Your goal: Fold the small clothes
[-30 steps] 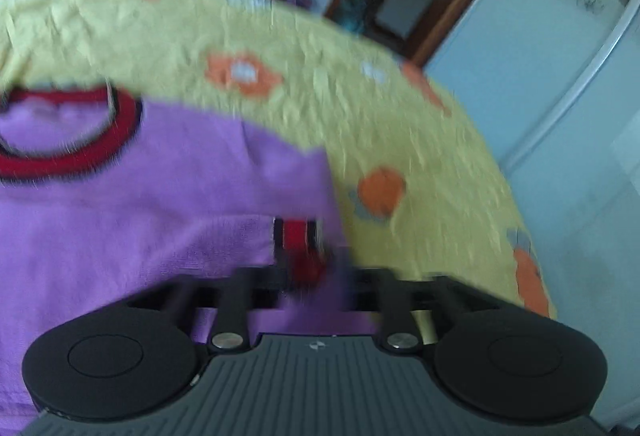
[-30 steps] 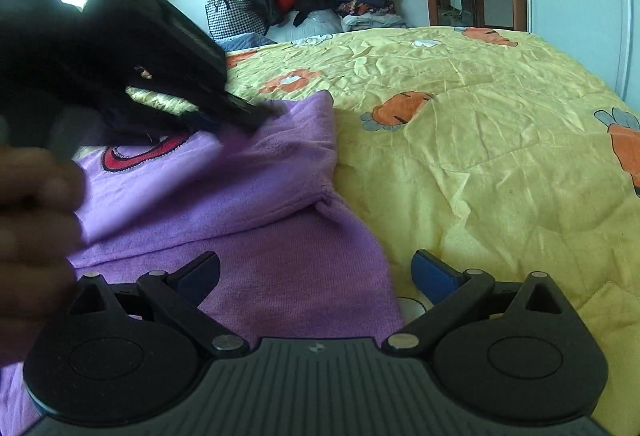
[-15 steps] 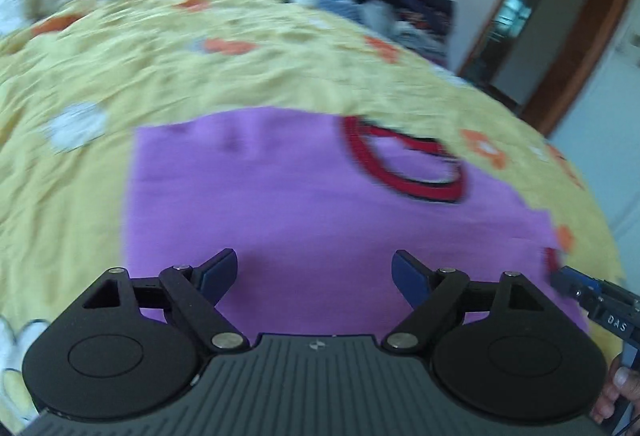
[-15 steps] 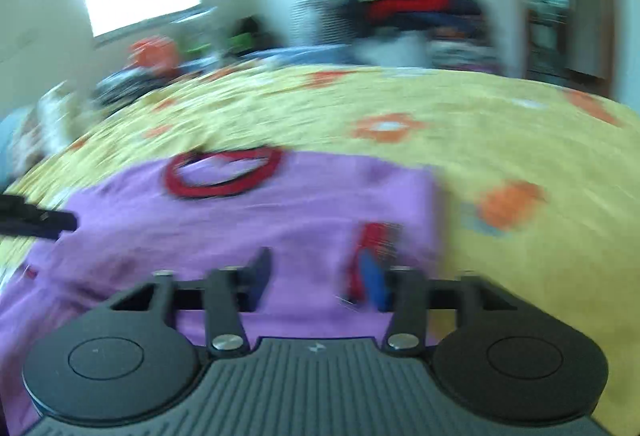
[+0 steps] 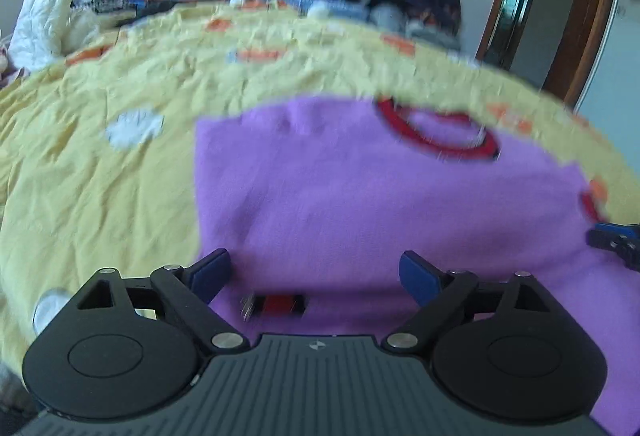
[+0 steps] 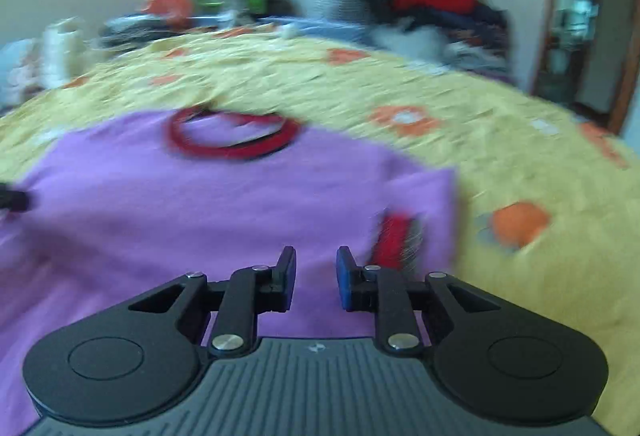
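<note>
One purple sweater [image 5: 360, 204], sleeves folded in, red-collared.

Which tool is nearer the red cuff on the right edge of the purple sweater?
The right tool. The cuff lies just beside its right finger. The left tool sits across the sweater, the cuff far off to its right.

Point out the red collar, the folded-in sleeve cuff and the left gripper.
red collar [image 6: 232, 140]: right wrist view, front band of the neckline.
sleeve cuff [image 6: 394, 238]: right wrist view, its red stripe.
left gripper [image 5: 316, 272]: left wrist view, midway between fingertips.
</note>
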